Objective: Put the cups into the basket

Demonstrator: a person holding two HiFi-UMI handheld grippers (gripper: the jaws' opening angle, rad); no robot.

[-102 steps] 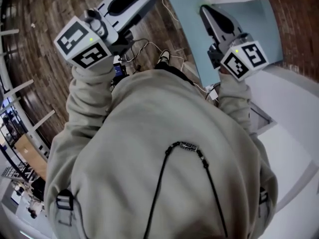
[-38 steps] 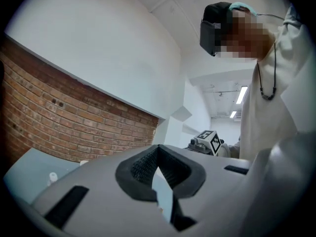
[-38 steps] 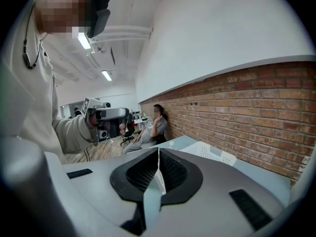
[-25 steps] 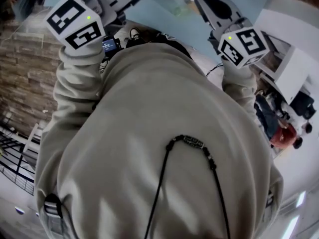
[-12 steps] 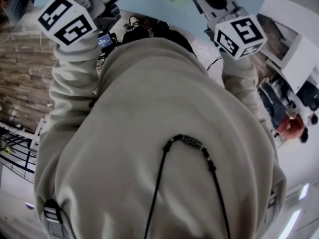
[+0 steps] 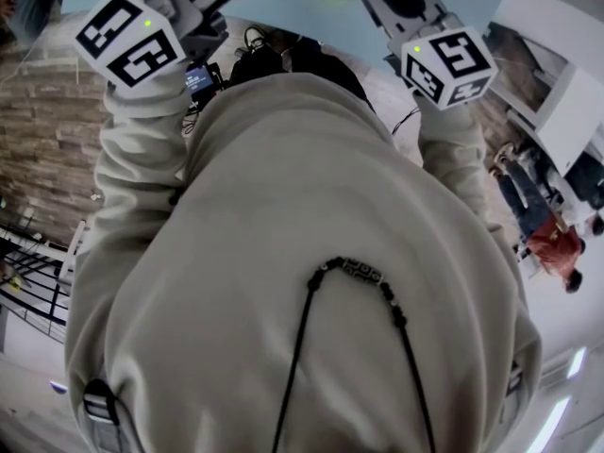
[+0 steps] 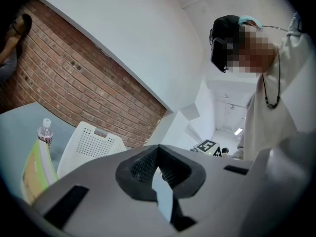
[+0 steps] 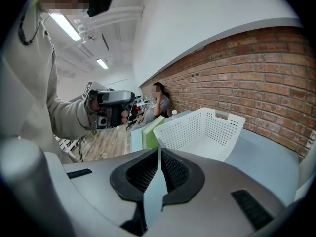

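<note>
No cup shows in any view. The white perforated basket [image 8: 202, 132] stands empty on a blue-grey table [image 8: 269, 154], ahead of and beyond my right gripper [image 8: 159, 151], whose jaws are shut with nothing between them. In the left gripper view the basket [image 7: 91, 144] lies low on the left, and my left gripper [image 7: 158, 147] is shut and empty too. In the head view both grippers are held up in front of the person's chest, shown by the left marker cube [image 6: 127, 45] and the right marker cube [image 6: 445, 64].
A green and yellow folder [image 8: 150, 128] stands by the basket, with a clear bottle [image 7: 44, 132] near it. A brick wall [image 8: 256, 78] runs behind the table. A seated person [image 8: 159, 103] is at the table's far end. The beige hoodie [image 6: 302, 253] fills the head view.
The person has turned, so the room has swung round behind the hoodie. Both grippers stay raised and shut, and over the last second the right one has drifted slightly up and left.
</note>
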